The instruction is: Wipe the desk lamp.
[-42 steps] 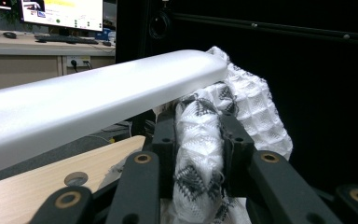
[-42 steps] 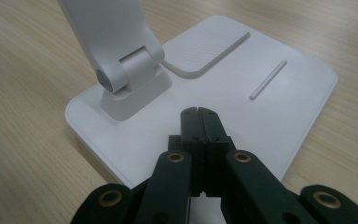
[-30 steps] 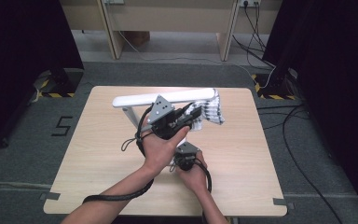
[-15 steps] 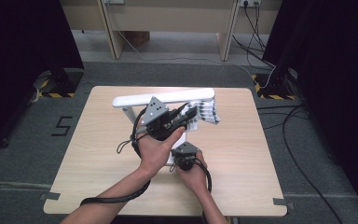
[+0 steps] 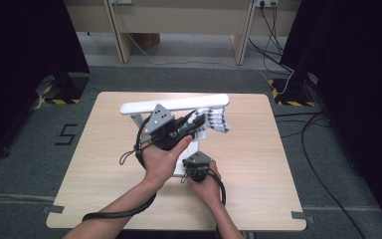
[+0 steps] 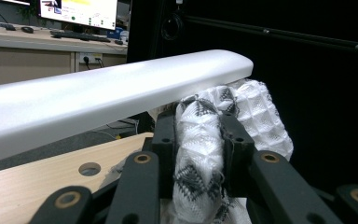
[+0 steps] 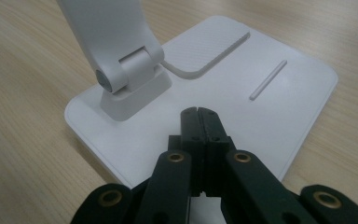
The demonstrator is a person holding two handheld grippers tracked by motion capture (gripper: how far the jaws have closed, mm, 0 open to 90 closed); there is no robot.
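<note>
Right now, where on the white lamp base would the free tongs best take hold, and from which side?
Grip the lamp base at its thin flat edge, coming in level from the person's side where the right tongs rest shut; the hinge post crowds the far part.

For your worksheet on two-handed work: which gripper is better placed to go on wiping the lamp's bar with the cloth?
The left gripper: its fingers clamp the cloth beside the bar. The right gripper, shut, rests on the lamp base.

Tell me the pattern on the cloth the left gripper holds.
White waffle-textured cloth with dark grey zigzag patches; the left gripper view shows it best.
</note>
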